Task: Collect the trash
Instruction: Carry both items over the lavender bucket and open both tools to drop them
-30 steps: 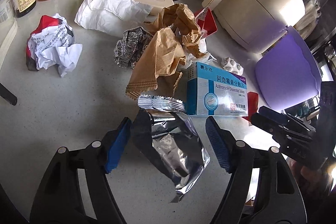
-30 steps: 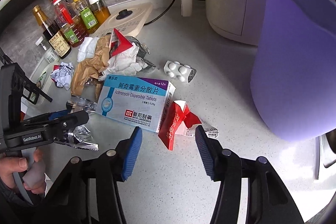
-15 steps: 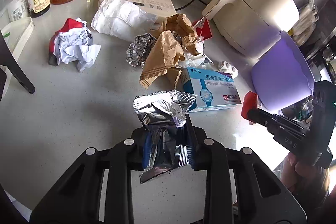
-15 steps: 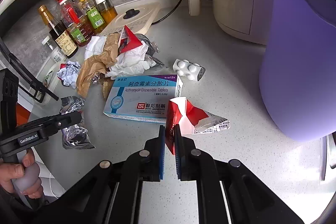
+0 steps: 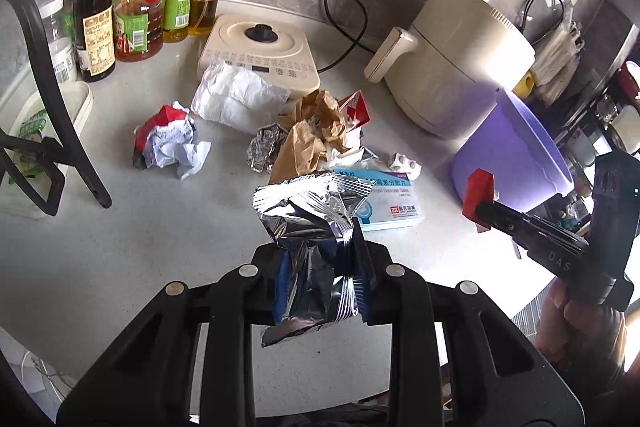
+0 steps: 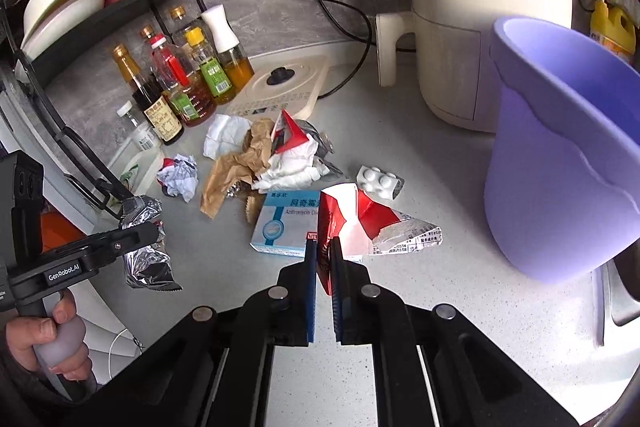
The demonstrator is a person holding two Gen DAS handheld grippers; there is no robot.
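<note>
Left gripper (image 5: pixel 320 267) clamped on foil wrapper (image 5: pixel 310 227), right gripper (image 6: pixel 323 267) on red-white carton scrap (image 6: pixel 360 219), both clear of counter. Purple bin (image 6: pixel 560 167) at right; medicine box (image 6: pixel 280 223), paper wads, blister pack still uncollected.

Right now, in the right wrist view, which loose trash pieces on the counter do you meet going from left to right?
Crumpled red-and-white paper → brown paper bag → white tissue wad → blister pack of pills.
</note>
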